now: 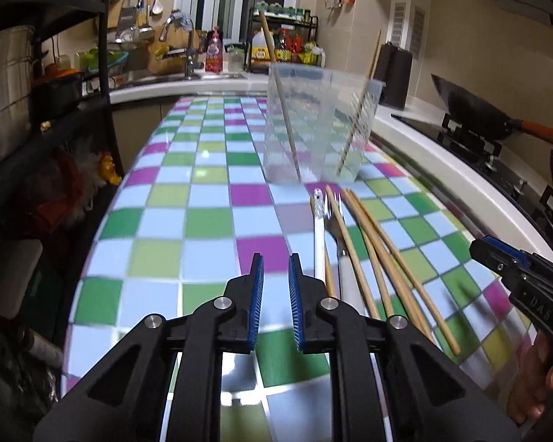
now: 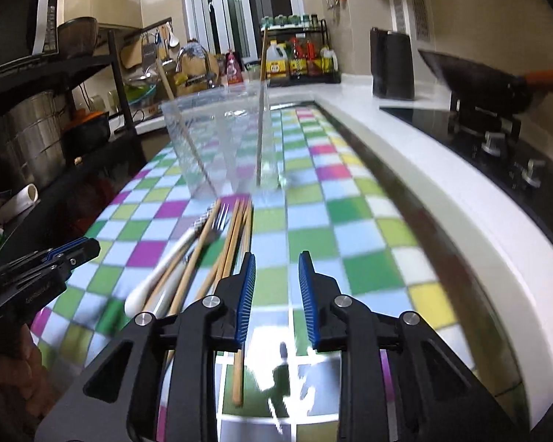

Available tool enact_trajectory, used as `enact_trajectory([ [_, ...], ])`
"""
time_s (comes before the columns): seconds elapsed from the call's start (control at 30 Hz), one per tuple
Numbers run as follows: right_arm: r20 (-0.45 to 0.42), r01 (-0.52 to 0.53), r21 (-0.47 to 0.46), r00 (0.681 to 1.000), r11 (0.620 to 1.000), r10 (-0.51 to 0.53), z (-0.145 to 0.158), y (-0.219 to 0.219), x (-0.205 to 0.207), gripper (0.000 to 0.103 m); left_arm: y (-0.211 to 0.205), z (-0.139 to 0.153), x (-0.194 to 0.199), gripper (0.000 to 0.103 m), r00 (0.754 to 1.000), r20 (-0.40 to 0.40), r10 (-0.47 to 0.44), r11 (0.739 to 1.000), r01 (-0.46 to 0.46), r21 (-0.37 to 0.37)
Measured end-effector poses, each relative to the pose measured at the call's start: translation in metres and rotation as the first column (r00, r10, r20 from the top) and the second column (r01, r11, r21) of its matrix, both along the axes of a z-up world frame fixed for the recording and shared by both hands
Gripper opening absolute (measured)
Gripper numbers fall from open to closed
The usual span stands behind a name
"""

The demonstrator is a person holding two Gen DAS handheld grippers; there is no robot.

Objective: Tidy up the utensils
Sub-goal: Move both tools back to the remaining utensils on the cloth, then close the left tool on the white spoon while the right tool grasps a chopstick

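A clear plastic container point(image 1: 319, 125) point(image 2: 221, 143) stands on the checkered table and holds two wooden chopsticks leaning against its walls. In front of it lies a pile of utensils: several wooden chopsticks point(image 1: 383, 261) point(image 2: 232, 243), a metal fork point(image 1: 337, 221) point(image 2: 215, 226) and a white-handled utensil point(image 1: 319, 235) point(image 2: 166, 269). My left gripper point(image 1: 276, 269) is open and empty, just left of the pile. My right gripper point(image 2: 276, 265) is open and empty, just right of the pile. Each gripper shows at the edge of the other's view.
The checkered table point(image 1: 202, 199) runs away toward a sink counter point(image 1: 173, 81). A white counter point(image 2: 442, 191) with a stove and a wok point(image 2: 490, 84) borders it on the right. A black shelf point(image 1: 55, 110) with pots stands on the left.
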State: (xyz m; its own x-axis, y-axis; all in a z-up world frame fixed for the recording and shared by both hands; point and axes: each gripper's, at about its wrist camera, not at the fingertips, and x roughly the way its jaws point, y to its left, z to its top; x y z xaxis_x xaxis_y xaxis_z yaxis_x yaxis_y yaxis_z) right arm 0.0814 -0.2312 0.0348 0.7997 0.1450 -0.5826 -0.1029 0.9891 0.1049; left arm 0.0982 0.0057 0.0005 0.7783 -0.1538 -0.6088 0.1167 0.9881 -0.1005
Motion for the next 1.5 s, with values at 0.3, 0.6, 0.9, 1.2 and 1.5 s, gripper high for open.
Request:
enact_trajectory([
  [0.3,-0.074,-0.032,0.008,0.997,0.999,0.032,-0.030,0.004,-0.006,0.025,-0.012,-0.020,-0.003,0.014,0.997,-0.065,-0.043,0.999,0.041,-0.028],
  [0.6,-0.101,-0.065,-0.018,0.993,0.998,0.062,-0.039,0.015,-0.010,0.025,-0.019,-0.026,0.000,0.015,0.995,-0.086,-0.054,0.998,0.050,-0.044],
  [0.9,-0.109,-0.095,-0.043,0.990,0.995,0.090,-0.042,0.023,-0.013,0.025,-0.026,-0.033,0.000,0.021,0.991,-0.113,-0.069,0.997,0.066,-0.025],
  [1.2,-0.105,-0.094,-0.060,0.991,0.994,0.087,-0.043,0.025,-0.014,0.024,-0.029,-0.033,0.000,0.027,0.992,-0.110,-0.058,0.998,0.057,-0.004],
  [1.5,-0.111,-0.078,-0.061,0.991,0.995,0.071,-0.043,0.021,-0.013,0.007,-0.023,-0.034,0.004,0.036,0.993,-0.119,-0.009,1.000,0.010,0.011],
])
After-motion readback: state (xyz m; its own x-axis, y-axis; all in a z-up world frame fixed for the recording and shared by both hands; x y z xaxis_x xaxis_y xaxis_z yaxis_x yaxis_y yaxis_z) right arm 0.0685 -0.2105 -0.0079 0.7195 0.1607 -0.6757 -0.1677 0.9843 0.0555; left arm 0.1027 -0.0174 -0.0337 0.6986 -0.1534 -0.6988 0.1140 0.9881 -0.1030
